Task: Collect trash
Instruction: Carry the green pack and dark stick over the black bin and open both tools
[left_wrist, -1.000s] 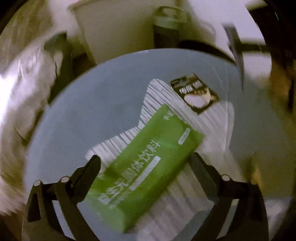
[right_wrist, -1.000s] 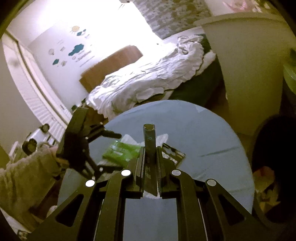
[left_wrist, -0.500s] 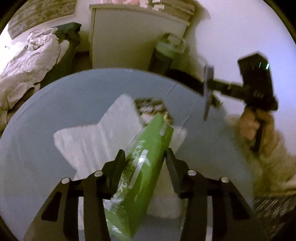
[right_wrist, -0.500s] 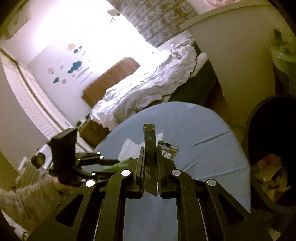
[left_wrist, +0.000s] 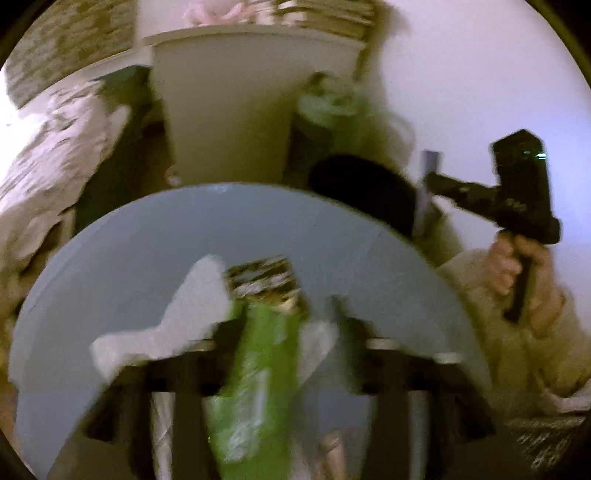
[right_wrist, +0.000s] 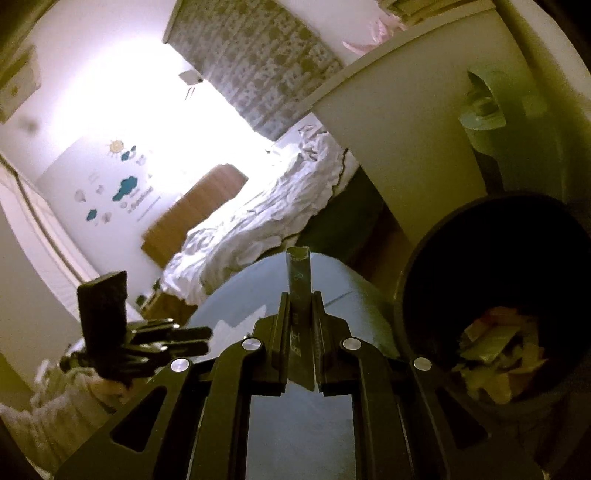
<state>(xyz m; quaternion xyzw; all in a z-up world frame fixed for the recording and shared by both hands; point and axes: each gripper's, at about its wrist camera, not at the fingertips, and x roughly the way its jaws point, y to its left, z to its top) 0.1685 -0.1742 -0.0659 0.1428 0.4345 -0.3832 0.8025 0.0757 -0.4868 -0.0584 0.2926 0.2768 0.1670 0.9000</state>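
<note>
My left gripper (left_wrist: 284, 325) is shut on a green drink-mix packet (left_wrist: 258, 384) and holds it above the round blue table (left_wrist: 147, 236); the view is blurred. A dark snack wrapper (left_wrist: 262, 273) lies on a white star-shaped mat (left_wrist: 192, 302) just beyond the packet. My right gripper (right_wrist: 300, 295) is shut on a thin dark sachet (right_wrist: 300, 273), held near the right edge of the table (right_wrist: 295, 435), beside a black trash bin (right_wrist: 495, 258) with wrappers (right_wrist: 495, 354) inside. The right gripper also shows in the left wrist view (left_wrist: 517, 199), and the left gripper in the right wrist view (right_wrist: 192, 339).
A white cabinet (left_wrist: 229, 110) stands behind the table. A bed with rumpled white bedding (right_wrist: 258, 221) is to the left. The black bin also shows in the left wrist view (left_wrist: 362, 192), at the table's far right edge, with a green container (left_wrist: 325, 103) behind it.
My left gripper closed on the green packet and lifted it off the mat. My right gripper moved right with the dark sachet, toward the bin.
</note>
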